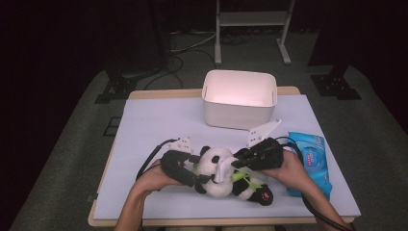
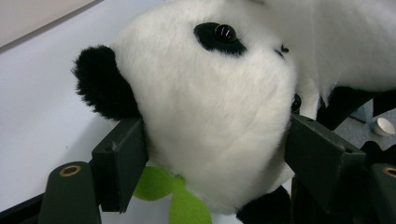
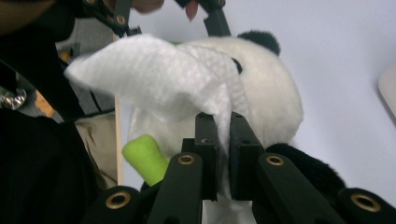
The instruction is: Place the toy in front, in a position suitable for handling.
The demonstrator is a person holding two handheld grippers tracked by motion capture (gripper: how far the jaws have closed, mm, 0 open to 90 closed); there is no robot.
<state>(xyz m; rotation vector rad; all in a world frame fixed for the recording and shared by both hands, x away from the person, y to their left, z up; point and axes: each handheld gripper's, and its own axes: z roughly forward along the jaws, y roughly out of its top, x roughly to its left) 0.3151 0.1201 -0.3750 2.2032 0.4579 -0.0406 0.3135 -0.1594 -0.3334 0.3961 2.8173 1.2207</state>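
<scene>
left claw (image 2: 212, 154) clamps the head of the toy panda (image 2: 210, 107), one jaw pressed into each side of the white plush. right claw (image 3: 223, 140) is pinched tight on a white wipe (image 3: 154, 79), which drapes over the panda's head just beyond its tips. the panda lies on the counter (image 1: 159, 120) between the two claws. past the right claw stands a white bin (image 1: 239, 98); beside that claw's hand lies a blue wipes pack (image 1: 312, 154).
</scene>
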